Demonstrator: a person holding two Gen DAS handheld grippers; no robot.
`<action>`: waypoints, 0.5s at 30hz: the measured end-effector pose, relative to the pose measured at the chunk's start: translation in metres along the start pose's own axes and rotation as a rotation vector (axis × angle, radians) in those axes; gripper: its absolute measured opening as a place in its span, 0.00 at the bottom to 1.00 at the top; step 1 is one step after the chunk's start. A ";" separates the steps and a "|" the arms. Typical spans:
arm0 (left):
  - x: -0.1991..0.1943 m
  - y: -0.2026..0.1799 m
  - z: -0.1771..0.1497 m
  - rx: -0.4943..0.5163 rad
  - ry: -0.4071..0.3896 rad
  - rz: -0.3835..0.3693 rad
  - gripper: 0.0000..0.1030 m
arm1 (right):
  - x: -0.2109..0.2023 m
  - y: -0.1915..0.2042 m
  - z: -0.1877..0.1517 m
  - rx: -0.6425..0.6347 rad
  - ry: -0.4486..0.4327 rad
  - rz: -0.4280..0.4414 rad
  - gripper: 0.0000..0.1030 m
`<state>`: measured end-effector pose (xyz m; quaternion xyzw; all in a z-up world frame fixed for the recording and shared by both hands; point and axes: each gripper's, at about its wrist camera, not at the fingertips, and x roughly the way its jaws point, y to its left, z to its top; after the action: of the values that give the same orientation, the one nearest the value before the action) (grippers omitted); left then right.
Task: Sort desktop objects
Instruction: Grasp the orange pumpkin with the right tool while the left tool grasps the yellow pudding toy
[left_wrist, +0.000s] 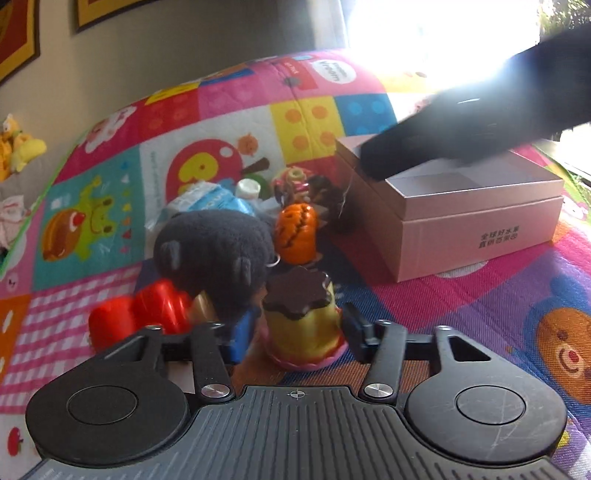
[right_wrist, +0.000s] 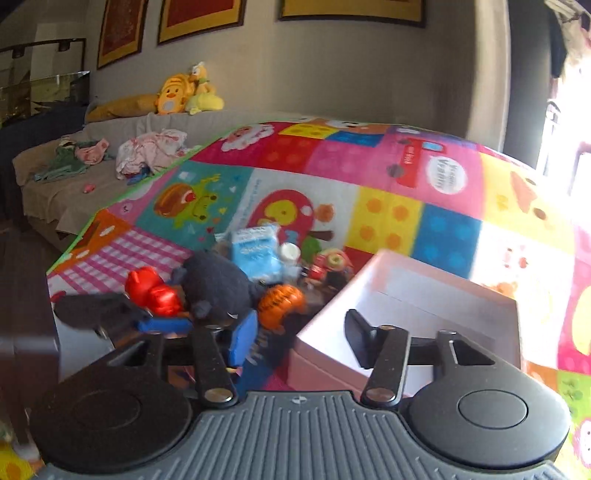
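Step in hand, by the look of it: picking one toy out of the heap for the box. Left gripper (left_wrist: 299, 338) down at the near edge of the clutter, blue and black pads clamped on either flank of the yellow pudding toy (left_wrist: 301, 306), brown scalloped top upward, base seemingly resting on the play mat (left_wrist: 461, 314). Not lifted yet, as far as can be judged.

Right gripper (right_wrist: 299, 339) held above the near corner of the pink cardboard box (left_wrist: 480, 221), pads apart, nothing between them; seen from the left wrist only as a dark blur over the box at 1 o'clock. No toy seen in the part of the box interior that shows.

Crowding the pudding toy: black plush toy (left_wrist: 218, 251) at 11 o'clock, just beside the blue pad; orange pumpkin toy (left_wrist: 295, 232) at 12 o'clock; red plastic toy (left_wrist: 147, 314) at 9 o'clock. Blue-and-white packet (left_wrist: 210, 199) farther back in the heap. Box at 2 o'clock from the heap, near but apart.

Next move, as a judgement: lift straight up first to clear the plush and the pumpkin, then swing toward 2 o'clock over the box rim and release inside. Needs a steady squeeze, the toy looking soft and rounded, and needs the right tool out of the way above the opening.
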<state>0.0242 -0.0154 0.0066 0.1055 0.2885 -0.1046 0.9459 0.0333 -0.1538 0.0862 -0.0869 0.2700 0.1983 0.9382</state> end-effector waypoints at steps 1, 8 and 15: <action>-0.004 0.004 -0.003 -0.006 0.004 0.007 0.47 | 0.012 0.005 0.007 -0.002 0.026 0.006 0.37; -0.041 0.039 -0.031 -0.079 0.007 -0.017 0.48 | 0.108 0.040 0.025 -0.053 0.186 -0.175 0.33; -0.056 0.047 -0.041 -0.127 -0.037 -0.063 0.80 | 0.143 0.056 0.010 -0.161 0.202 -0.238 0.42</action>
<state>-0.0305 0.0474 0.0112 0.0343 0.2804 -0.1177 0.9520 0.1256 -0.0536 0.0139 -0.2126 0.3341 0.0969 0.9131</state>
